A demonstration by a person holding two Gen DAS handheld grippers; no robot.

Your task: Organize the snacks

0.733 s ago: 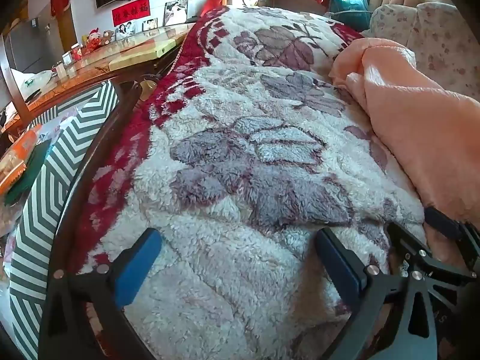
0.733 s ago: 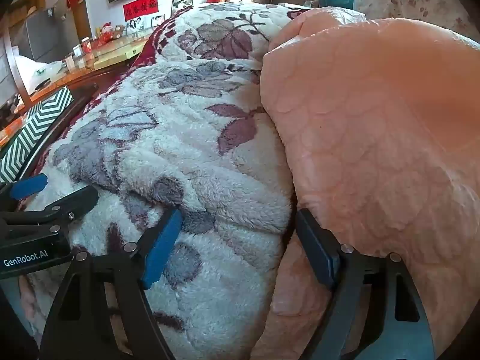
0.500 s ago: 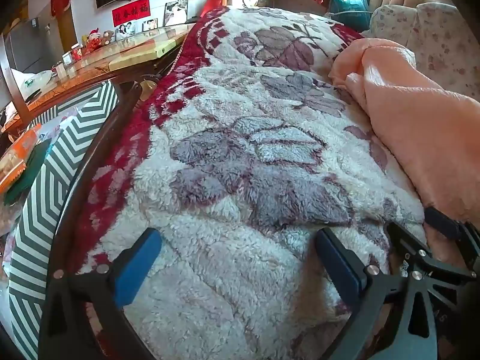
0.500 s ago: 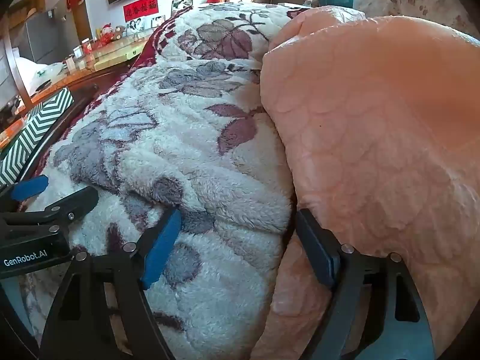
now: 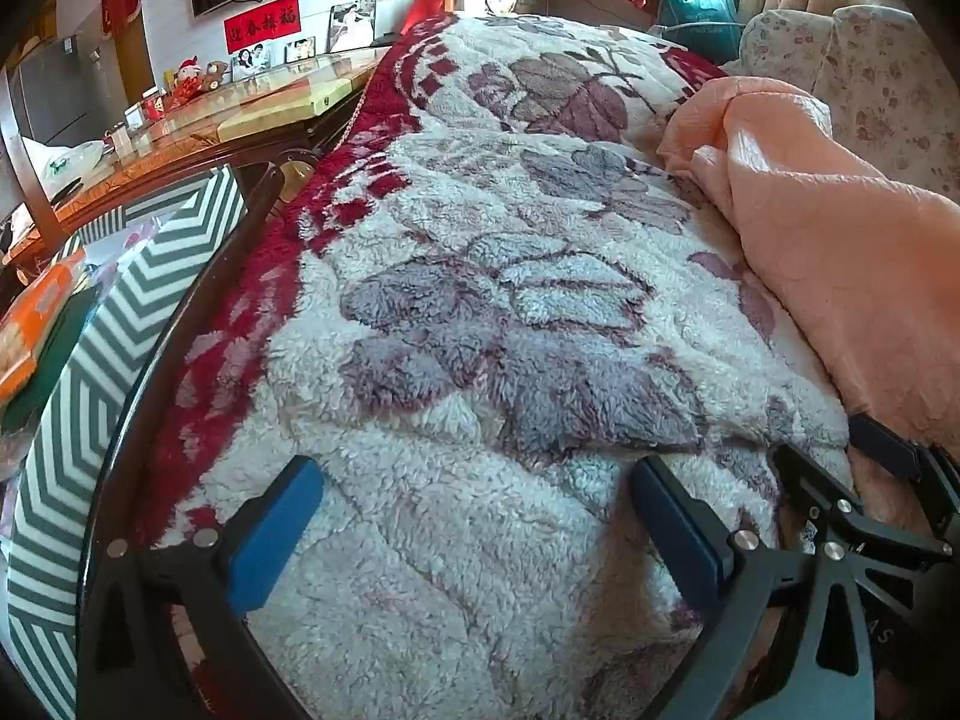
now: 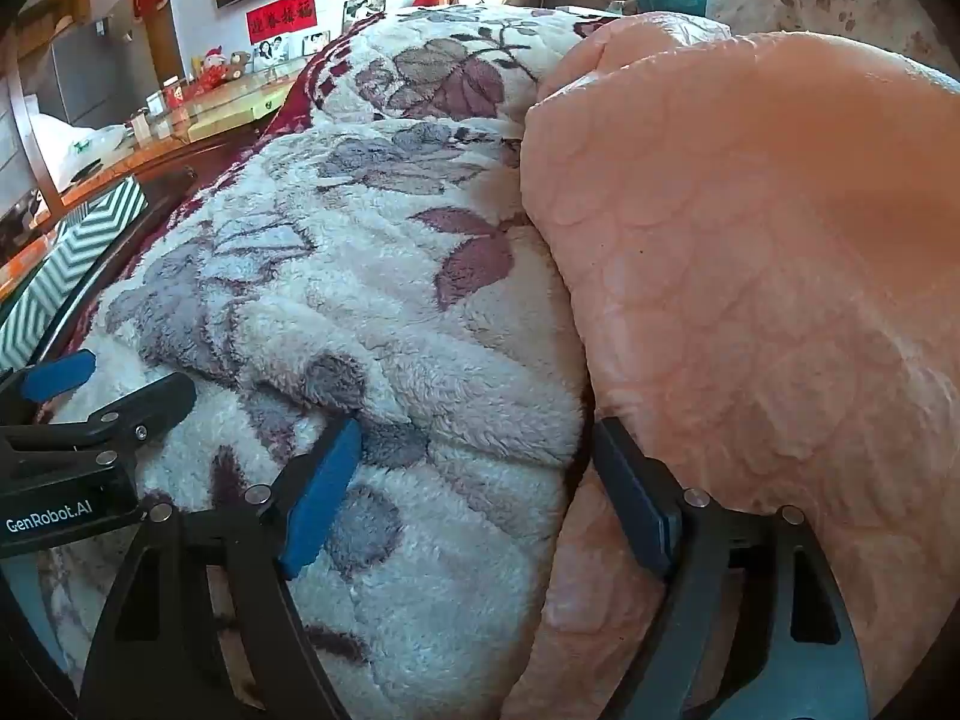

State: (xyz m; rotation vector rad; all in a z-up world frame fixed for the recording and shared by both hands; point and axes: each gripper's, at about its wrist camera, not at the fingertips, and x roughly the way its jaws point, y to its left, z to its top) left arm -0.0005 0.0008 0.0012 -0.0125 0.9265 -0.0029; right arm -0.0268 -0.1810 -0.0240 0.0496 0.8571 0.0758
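An orange snack packet (image 5: 36, 312) lies at the far left edge of the left wrist view, on a dark green item beside a chevron-patterned cloth (image 5: 120, 324). My left gripper (image 5: 474, 516) is open and empty, resting over a fluffy white floral blanket (image 5: 480, 300). My right gripper (image 6: 474, 480) is open and empty, its fingers straddling the seam between the floral blanket (image 6: 360, 252) and a peach blanket (image 6: 750, 240). The left gripper's body (image 6: 66, 450) shows at the left of the right wrist view.
A dark curved wooden rail (image 5: 198, 300) edges the blanket on the left. A long wooden table (image 5: 240, 108) with small ornaments and a white plastic bag (image 5: 66, 159) stands behind. A floral armchair (image 5: 870, 72) is at the back right.
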